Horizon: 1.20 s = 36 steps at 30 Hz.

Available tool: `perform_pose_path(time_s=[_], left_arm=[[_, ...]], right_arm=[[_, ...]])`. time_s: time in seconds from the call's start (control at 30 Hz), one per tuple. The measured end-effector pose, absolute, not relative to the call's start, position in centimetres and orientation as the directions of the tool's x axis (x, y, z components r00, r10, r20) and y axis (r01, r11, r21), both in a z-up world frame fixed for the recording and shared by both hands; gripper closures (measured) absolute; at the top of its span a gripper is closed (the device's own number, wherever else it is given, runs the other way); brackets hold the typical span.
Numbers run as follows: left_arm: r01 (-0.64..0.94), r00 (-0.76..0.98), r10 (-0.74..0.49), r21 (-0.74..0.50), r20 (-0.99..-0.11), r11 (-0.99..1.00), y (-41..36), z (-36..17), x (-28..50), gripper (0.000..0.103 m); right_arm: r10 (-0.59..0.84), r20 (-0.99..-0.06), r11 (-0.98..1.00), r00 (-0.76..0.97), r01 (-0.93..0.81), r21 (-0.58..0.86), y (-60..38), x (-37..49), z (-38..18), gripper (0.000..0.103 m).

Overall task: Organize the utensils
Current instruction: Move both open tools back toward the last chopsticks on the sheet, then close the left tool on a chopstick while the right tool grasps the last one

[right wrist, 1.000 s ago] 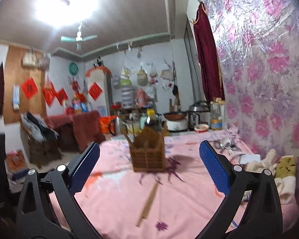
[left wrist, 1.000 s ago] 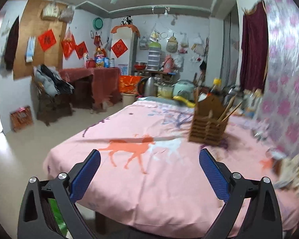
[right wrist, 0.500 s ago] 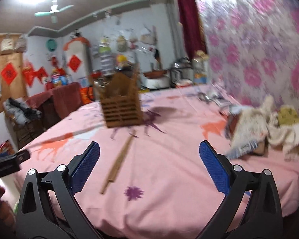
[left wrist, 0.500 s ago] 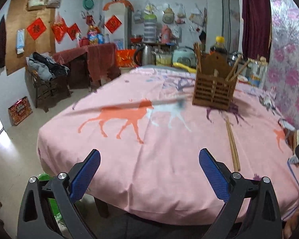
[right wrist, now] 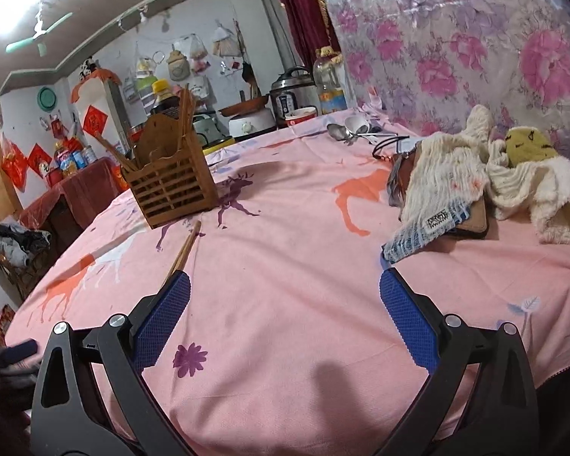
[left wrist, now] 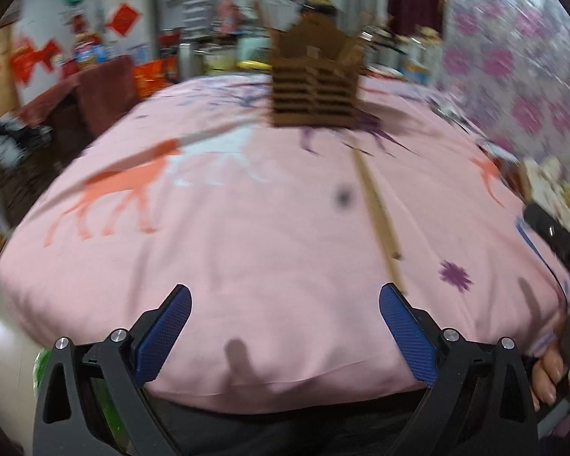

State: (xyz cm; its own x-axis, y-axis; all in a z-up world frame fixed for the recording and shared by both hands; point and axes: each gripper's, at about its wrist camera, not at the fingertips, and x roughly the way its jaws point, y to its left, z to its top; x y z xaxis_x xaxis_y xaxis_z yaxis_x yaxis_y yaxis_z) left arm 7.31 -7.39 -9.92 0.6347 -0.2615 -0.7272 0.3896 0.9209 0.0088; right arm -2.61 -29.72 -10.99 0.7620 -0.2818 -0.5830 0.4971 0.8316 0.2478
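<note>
A brown slatted wooden utensil holder (right wrist: 169, 184) (left wrist: 315, 91) stands on the pink tablecloth (right wrist: 292, 250), with several chopsticks in it. A pair of wooden chopsticks (right wrist: 184, 252) (left wrist: 378, 209) lies loose on the cloth in front of the holder. Metal spoons (right wrist: 347, 131) rest at the far side of the table. My left gripper (left wrist: 285, 326) is open and empty above the table's near edge, the chopsticks just ahead of its right finger. My right gripper (right wrist: 285, 315) is open and empty, with the chopsticks' near end behind its left finger.
White and yellow fluffy cloths (right wrist: 486, 182) and a wallet-like item (right wrist: 471, 220) are piled on the right side of the table. Cookers and bottles (right wrist: 296, 95) stand beyond the far edge. A floral wall covering (right wrist: 475, 38) is at the right. A hand (left wrist: 551, 368) shows at the lower right.
Both grippers have tilted down and moved closer over the table. The loose chopsticks now lie nearer to both grippers. Both stay open.
</note>
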Motion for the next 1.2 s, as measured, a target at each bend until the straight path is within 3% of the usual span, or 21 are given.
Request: perform_pose_path(time_s=[0.17,0.23,0.37,0.43,0.6,0.67,0.7,0.73,0.77,1.2], left_arm=[[0.448,0.596,-0.283,0.019,-0.751,0.894,-10.1,-11.6,8.3,0.008],[0.459,0.588,-0.284,0.023,-0.757,0.888,-10.8,-12.0,8.6,0.021],[0.492,0.581,-0.301,0.031,-0.756,0.870,-12.1,-12.4,8.6,0.032],[0.505,0.575,-0.300,0.043,-0.761,0.862,-12.7,-12.5,8.5,0.042],[0.517,0.569,-0.310,0.038,-0.761,0.855,-13.0,-12.6,8.4,0.043],[0.517,0.564,-0.313,0.031,-0.764,0.855,-13.0,-12.7,8.6,0.053],[0.520,0.562,-0.323,0.022,-0.761,0.854,-13.0,-12.6,8.6,0.067],[0.521,0.565,-0.323,0.025,-0.759,0.853,-13.0,-12.6,8.6,0.090],[0.520,0.571,-0.314,0.037,-0.759,0.854,-12.9,-12.6,8.6,0.097],[0.247,0.645,-0.173,-0.011,-0.744,0.969,-2.8,-12.3,13.0,0.094]], right_arm=[[-0.283,-0.578,0.815,0.766,0.510,0.277,-30.6,-2.9,-10.8,0.007],[-0.276,-0.584,0.817,0.763,0.506,0.275,-30.6,-2.8,-10.9,0.007],[-0.267,-0.595,0.818,0.758,0.505,0.276,-30.7,-2.6,-11.3,0.007],[-0.264,-0.598,0.818,0.757,0.504,0.277,-30.7,-2.5,-11.3,0.007],[-0.255,-0.604,0.825,0.755,0.495,0.271,-30.5,-2.4,-11.5,0.007],[-0.254,-0.605,0.828,0.754,0.494,0.267,-30.4,-2.3,-11.5,0.007],[-0.255,-0.605,0.828,0.754,0.494,0.267,-30.4,-2.3,-11.5,0.007],[-0.255,-0.606,0.827,0.754,0.495,0.267,-30.4,-2.3,-11.5,0.007],[-0.255,-0.606,0.827,0.754,0.495,0.267,-30.4,-2.3,-11.5,0.007],[-0.162,-0.612,0.893,0.774,0.379,0.243,-28.3,-1.3,-11.9,0.007]])
